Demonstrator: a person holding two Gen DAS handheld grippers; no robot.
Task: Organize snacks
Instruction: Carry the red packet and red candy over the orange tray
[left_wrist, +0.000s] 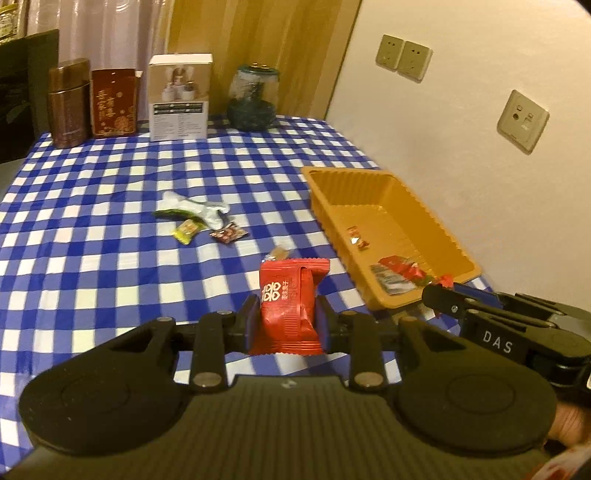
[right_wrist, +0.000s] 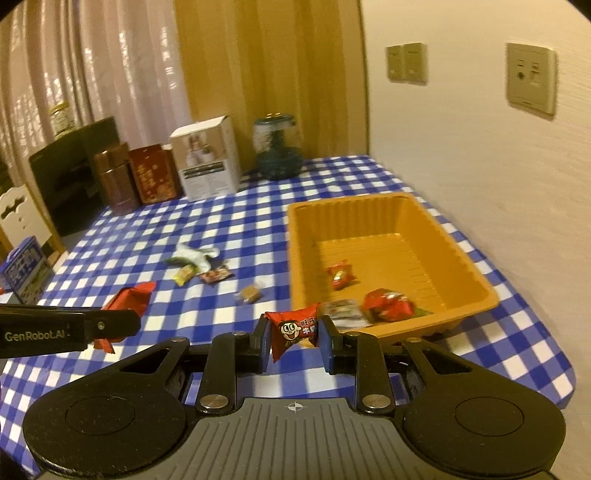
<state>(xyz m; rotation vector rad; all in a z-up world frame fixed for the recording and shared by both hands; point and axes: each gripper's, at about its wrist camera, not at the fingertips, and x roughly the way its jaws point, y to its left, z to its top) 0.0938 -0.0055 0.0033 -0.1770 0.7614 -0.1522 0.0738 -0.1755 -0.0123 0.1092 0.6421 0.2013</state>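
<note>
Snacks clamped in both claws: left claw (left_wrist: 288, 314) on red packet (left_wrist: 290, 306), right claw (right_wrist: 293, 338) on possibly milk candy (right_wrist: 293, 330), half hidden.

The bench (left_wrist: 110, 192) carries a blue-and-white checked cloth. The tray (right_wrist: 476, 284) is orange-yellow. The snack packet (left_wrist: 290, 306) in the left hand-held gripper (left_wrist: 290, 314) is red with white lettering. The candy (right_wrist: 293, 330) in the right hand-held gripper (right_wrist: 293, 334) is red with a cartoon face in white. Both hand-held grippers are black with blue pads. The tin (left_wrist: 70, 103) is brown; the box beside it (left_wrist: 113, 102) is dark red with gold print. The carton (left_wrist: 180, 96) is white. The jar (left_wrist: 252, 96) is dark teal.
</note>
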